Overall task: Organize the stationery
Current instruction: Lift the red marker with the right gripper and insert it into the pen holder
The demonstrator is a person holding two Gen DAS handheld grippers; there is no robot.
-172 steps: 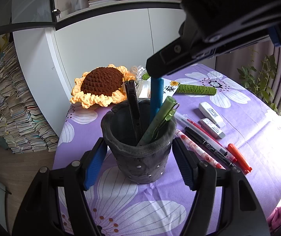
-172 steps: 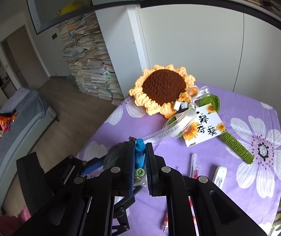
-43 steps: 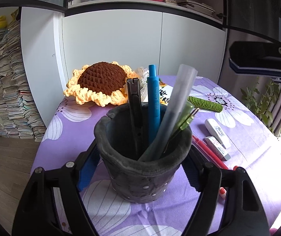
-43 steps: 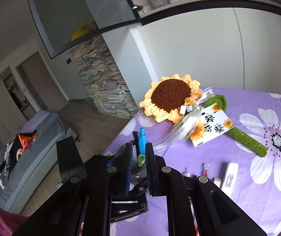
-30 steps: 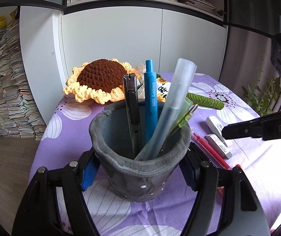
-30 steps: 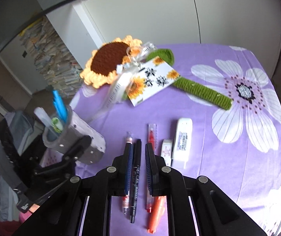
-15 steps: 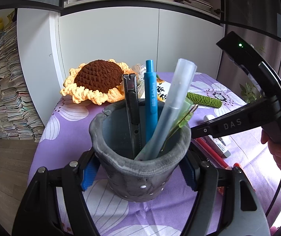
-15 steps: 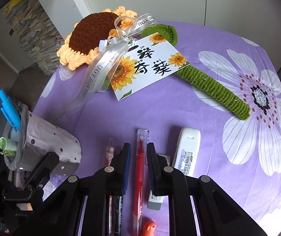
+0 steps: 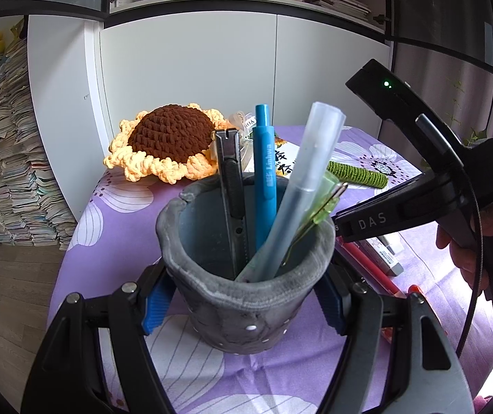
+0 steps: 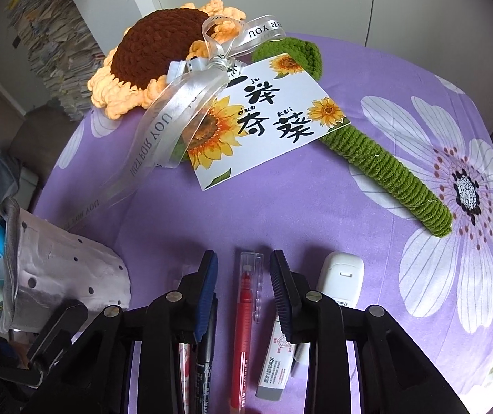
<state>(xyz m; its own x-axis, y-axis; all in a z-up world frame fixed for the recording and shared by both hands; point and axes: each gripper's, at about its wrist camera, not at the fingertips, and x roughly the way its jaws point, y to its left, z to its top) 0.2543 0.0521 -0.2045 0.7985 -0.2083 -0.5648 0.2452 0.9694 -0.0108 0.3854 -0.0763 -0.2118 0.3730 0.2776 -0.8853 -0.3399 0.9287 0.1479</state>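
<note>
- Currently, the red pen [image 10: 246, 314] lies on the tablecloth [image 10: 315, 207] between the spread, just-opened pads of the right gripper [image 10: 243, 286], untouched.
- The pads are lowered astride the barrel before closing.
- The holder [image 9: 246, 296] is kept clamped by the left gripper [image 9: 243, 300].

Bright, soft daylight enters from the right; both views are sharp, with fisheye-bent edges and dark corners.

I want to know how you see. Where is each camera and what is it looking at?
Left wrist: on the left gripper, facing the pen cup it clamps; a hand shows.
Right wrist: on the right gripper, looking down at the red pen between its open fingers.
Shared: cup, crochet sunflower, purple tablecloth.
</note>
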